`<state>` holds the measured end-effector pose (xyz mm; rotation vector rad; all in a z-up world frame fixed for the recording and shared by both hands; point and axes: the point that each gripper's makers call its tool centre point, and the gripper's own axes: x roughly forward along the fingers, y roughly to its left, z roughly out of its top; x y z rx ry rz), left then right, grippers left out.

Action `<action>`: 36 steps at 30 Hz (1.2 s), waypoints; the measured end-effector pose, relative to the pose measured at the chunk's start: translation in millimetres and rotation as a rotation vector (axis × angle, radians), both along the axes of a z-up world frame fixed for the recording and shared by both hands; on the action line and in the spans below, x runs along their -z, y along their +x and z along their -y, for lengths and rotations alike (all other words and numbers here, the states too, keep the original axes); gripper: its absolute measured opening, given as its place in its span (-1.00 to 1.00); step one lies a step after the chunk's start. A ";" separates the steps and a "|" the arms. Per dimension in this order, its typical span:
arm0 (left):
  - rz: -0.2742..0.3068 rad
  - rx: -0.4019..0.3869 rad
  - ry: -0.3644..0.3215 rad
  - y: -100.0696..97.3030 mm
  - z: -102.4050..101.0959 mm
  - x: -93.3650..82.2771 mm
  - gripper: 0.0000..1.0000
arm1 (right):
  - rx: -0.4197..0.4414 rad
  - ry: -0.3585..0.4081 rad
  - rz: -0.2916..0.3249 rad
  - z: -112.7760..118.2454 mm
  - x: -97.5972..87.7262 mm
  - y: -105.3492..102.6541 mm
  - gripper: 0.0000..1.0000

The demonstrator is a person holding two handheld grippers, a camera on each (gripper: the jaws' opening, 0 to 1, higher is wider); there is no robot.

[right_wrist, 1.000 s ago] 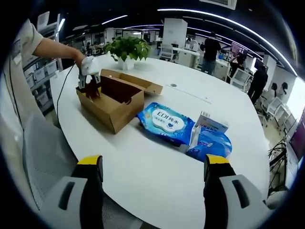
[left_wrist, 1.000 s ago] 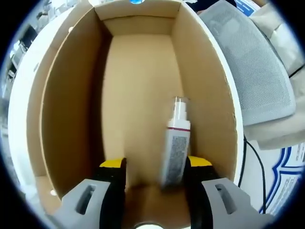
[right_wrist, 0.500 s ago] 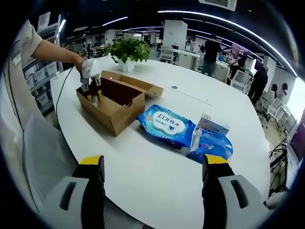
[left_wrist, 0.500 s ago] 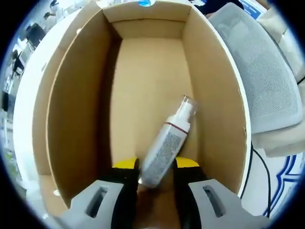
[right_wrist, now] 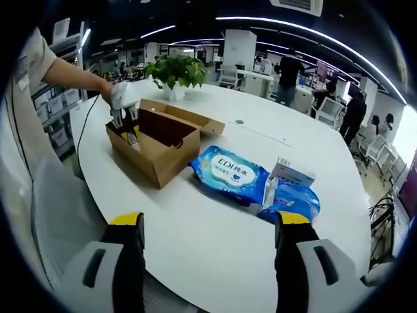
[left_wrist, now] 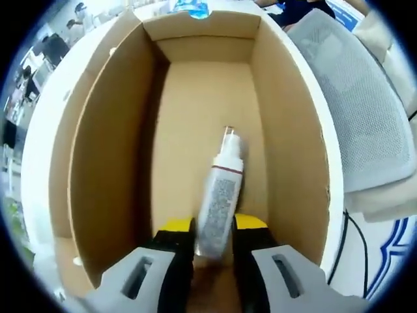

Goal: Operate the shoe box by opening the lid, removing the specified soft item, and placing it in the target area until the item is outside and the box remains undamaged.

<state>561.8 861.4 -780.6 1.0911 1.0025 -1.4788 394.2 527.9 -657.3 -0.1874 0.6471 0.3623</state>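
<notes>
1. While it reaches into the open shoe box (left_wrist: 104,163), the left gripper (left_wrist: 213,229) has its jaws squeezed on the bottom of a white spray bottle (left_wrist: 219,199) — the bottle lies inside, pointing at the far wall.
2. The right gripper (right_wrist: 204,228) hangs over the white table (right_wrist: 195,235) — jaws wide apart, holding nothing.

Both grippers have grey bodies, black jaws and yellow tips: left gripper (left_wrist: 213,229), right gripper (right_wrist: 206,228). The person wears a short beige sleeve (right_wrist: 38,53).
</notes>
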 end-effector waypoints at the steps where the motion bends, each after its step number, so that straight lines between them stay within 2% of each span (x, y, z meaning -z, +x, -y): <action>1: -0.001 -0.009 -0.002 0.0 0.8 -1.2 -0.64 | -0.001 0.000 0.002 -0.4 -0.2 0.1 0.55; 10: 0.018 -0.048 -0.038 -0.3 9.3 -16.8 -0.66 | -0.016 0.009 0.023 -6.0 -4.0 0.9 0.53; 16: 0.029 -0.067 -0.094 0.5 18.9 -25.3 -0.66 | -0.052 0.018 0.060 -17.3 -11.9 3.9 0.48; 21: 0.040 -0.074 -0.146 0.6 27.9 -39.2 -0.66 | -0.087 0.033 0.083 -28.2 -16.1 6.1 0.36; 31: 0.064 -0.067 -0.253 -10.7 51.7 -69.4 -0.66 | -0.138 0.039 0.136 -44.1 -25.0 13.4 0.26; 36: 0.068 -0.057 -0.291 -17.3 61.3 -80.7 -0.66 | -0.174 0.044 0.159 -55.2 -29.7 17.0 0.14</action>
